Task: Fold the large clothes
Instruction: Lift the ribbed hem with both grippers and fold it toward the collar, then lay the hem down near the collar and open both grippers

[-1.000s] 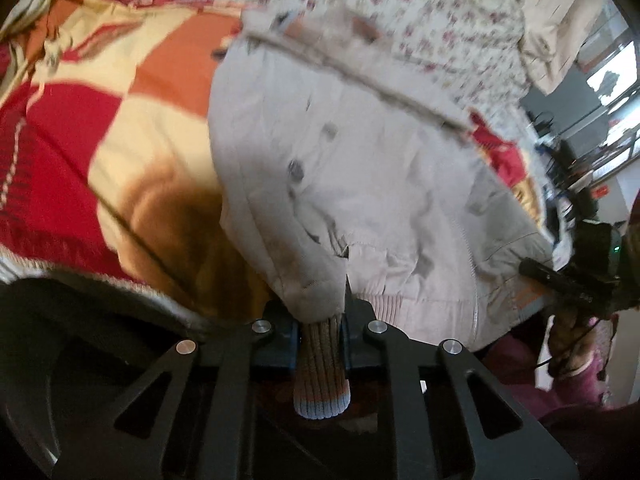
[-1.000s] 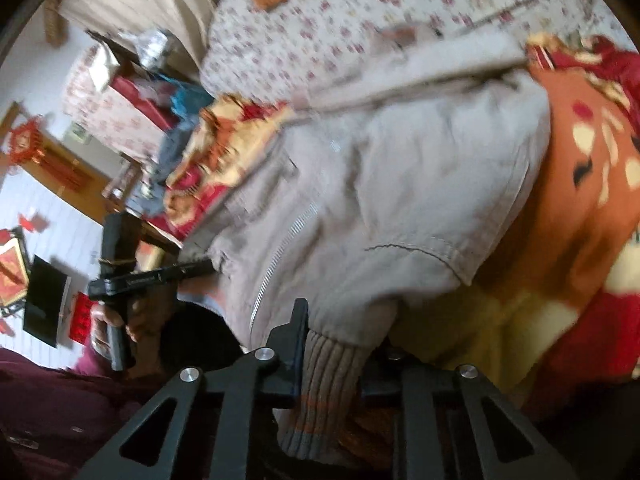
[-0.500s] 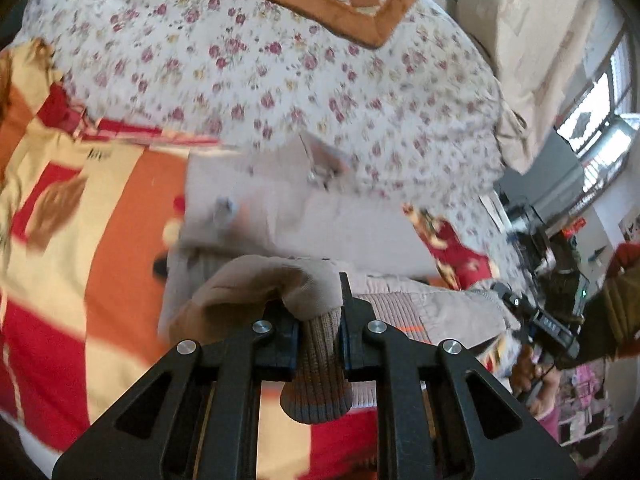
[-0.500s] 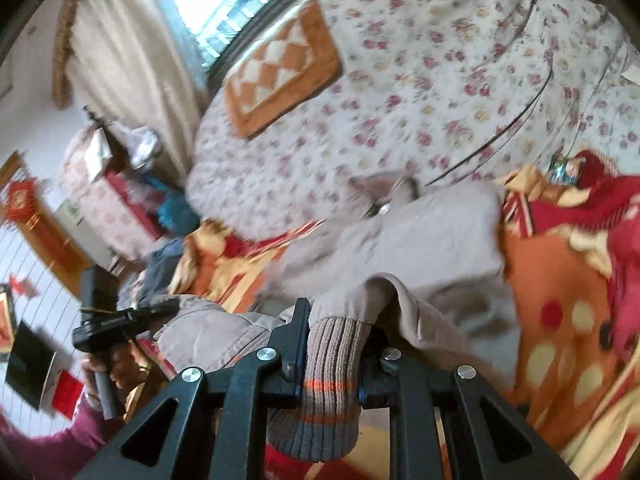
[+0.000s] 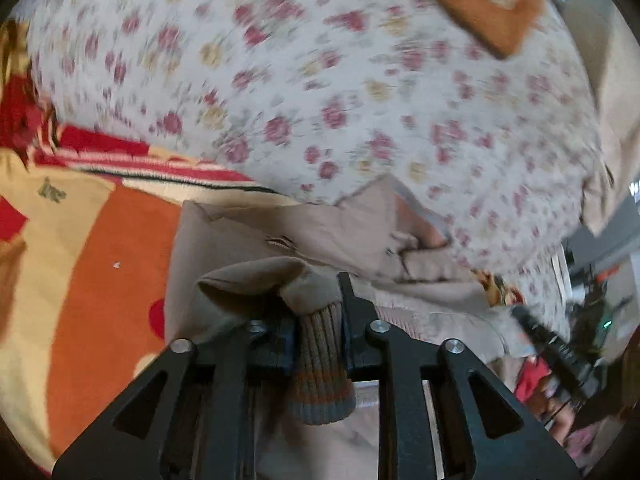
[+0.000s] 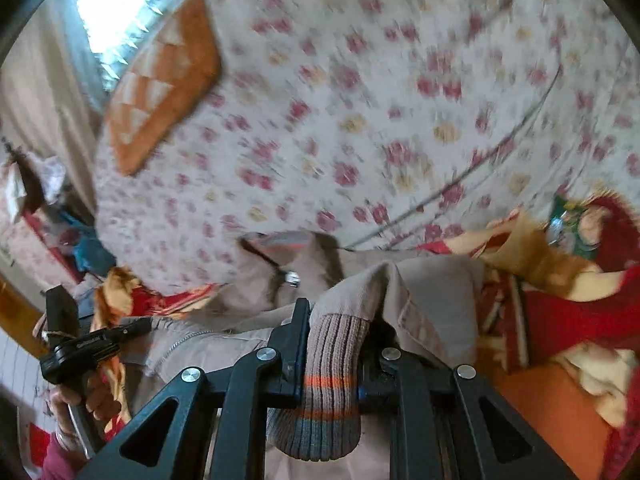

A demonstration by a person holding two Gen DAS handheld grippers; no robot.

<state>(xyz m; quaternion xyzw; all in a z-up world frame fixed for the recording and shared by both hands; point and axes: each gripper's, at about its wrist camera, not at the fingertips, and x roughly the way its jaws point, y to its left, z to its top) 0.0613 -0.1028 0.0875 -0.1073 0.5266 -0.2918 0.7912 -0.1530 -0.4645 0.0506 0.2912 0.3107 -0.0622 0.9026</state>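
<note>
A beige jacket point(image 5: 248, 248) with ribbed, striped knit hem lies on a bed, its lower part doubled up toward the collar point(image 5: 360, 216). My left gripper point(image 5: 320, 320) is shut on the ribbed hem point(image 5: 320, 360) at one corner. My right gripper point(image 6: 336, 344) is shut on the ribbed hem point(image 6: 324, 392) at the other corner. The jacket's collar and zip pull show in the right wrist view point(image 6: 292, 278). Each view shows the other gripper at its edge: the right one in the left wrist view point(image 5: 552, 344), the left one in the right wrist view point(image 6: 80, 348).
The jacket rests on an orange, red and yellow blanket point(image 5: 100, 280), which also shows in the right wrist view point(image 6: 560, 320). Beyond it lies a floral quilt point(image 5: 320, 80) with an orange checked cushion point(image 6: 160, 80). Furniture and clutter stand past the bed edge point(image 6: 40, 200).
Both grippers have carried the jacket's hem up and forward over its body toward the collar, folding the jacket in half. The views have swung from the jacket front to the floral quilt.
</note>
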